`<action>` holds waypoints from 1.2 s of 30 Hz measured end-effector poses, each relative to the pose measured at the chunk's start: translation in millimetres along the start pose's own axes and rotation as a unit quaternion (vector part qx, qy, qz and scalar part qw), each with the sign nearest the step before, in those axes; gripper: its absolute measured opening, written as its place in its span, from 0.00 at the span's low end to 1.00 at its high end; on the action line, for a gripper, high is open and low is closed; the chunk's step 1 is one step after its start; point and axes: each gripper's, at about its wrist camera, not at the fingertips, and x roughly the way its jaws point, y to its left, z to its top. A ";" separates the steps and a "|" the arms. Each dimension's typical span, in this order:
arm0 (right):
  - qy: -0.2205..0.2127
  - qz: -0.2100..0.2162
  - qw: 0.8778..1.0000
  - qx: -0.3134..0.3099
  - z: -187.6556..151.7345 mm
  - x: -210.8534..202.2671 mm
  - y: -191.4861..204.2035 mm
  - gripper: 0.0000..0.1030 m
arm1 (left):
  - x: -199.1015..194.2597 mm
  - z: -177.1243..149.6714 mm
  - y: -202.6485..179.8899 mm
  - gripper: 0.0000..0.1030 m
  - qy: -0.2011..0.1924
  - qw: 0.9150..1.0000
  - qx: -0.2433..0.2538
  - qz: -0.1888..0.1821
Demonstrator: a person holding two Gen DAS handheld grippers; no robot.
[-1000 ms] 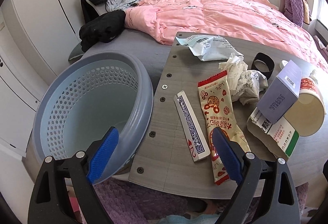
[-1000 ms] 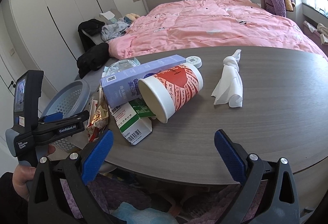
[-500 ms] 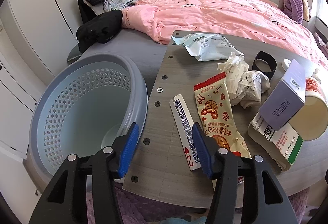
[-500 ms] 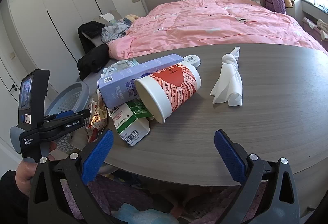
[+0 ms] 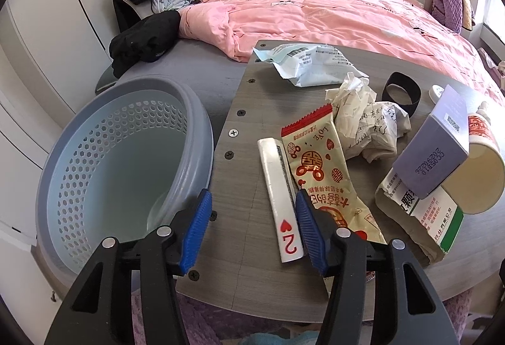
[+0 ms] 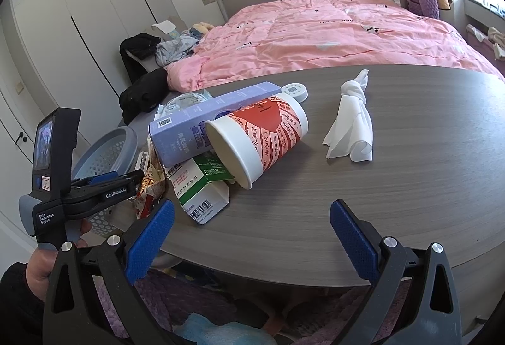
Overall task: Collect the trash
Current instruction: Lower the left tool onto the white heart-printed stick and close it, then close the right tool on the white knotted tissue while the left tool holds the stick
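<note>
Trash lies on a grey wood table (image 5: 246, 155): a playing card (image 5: 279, 196), a red-and-cream snack wrapper (image 5: 322, 168), crumpled paper (image 5: 366, 124), a plastic mailer (image 5: 306, 62), a purple box (image 5: 435, 152), a red paper cup (image 6: 262, 136), a green-and-white carton (image 6: 195, 187) and a white tissue (image 6: 350, 130). A grey-blue mesh basket (image 5: 104, 168) stands left of the table. My left gripper (image 5: 252, 229) is partly open over the table's near edge, its right finger beside the card. My right gripper (image 6: 252, 240) is wide open and empty at the table's front edge.
A bed with a pink duvet (image 5: 331, 13) lies behind the table. Dark and light clothes (image 5: 145, 32) are piled at its left. A black band (image 5: 402, 91) and a small white lid (image 6: 295, 91) sit on the table. White wardrobes line the left wall.
My left gripper narrowed from wide open, then reopened slightly, and moved forward beside the playing card. The right gripper stayed wide open, hardly moving.
</note>
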 end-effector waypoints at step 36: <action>0.024 -0.195 0.980 0.030 95.1 74.1 -91.3 0.75 | -44.5 -0.4 17.0 0.12 -0.055 0.998 -0.011 -0.028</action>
